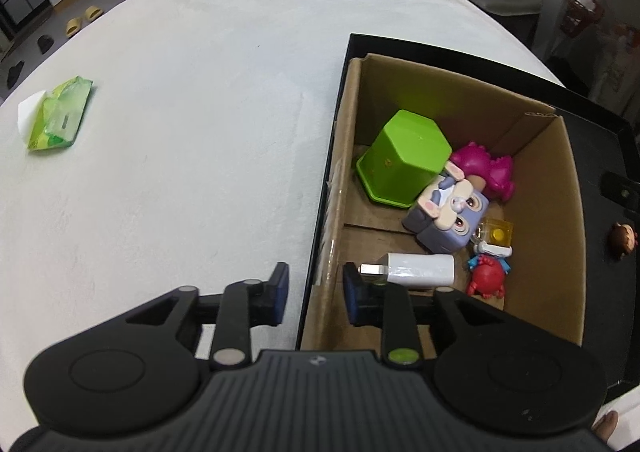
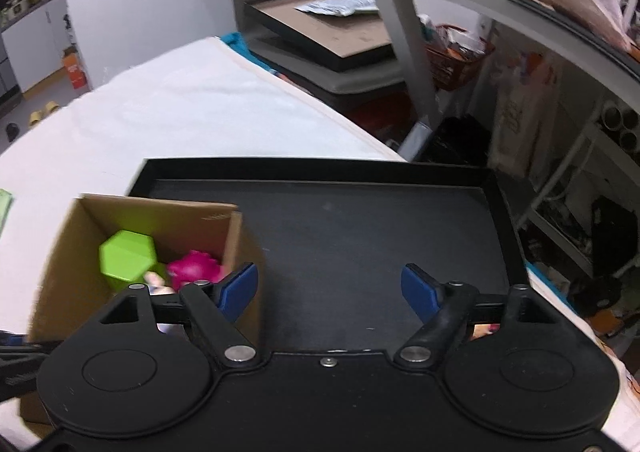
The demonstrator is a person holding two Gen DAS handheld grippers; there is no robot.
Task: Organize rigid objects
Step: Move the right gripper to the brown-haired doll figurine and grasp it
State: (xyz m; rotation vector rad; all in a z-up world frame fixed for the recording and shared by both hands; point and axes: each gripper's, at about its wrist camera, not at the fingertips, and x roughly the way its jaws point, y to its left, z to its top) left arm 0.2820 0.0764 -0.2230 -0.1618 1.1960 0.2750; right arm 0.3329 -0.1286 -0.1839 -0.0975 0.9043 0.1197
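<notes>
The left tongs (image 1: 314, 294) stand slightly open astride the box (image 1: 344, 155) wall, pads clear, charger (image 1: 420, 270) just beyond, while the right tongs (image 2: 330, 288) gape empty over the tray (image 2: 360, 236).

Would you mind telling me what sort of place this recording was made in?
Probably a cluttered storeroom or workshop rather than a home: a metal shelving rack packed with goods, stacked black trays beside the cloth-covered table, and slippers on the floor.

Both grippers are matte black with ribbed housings; round side discs; silver pivot screws; blue fingertip pads (image 2: 240, 288)
</notes>
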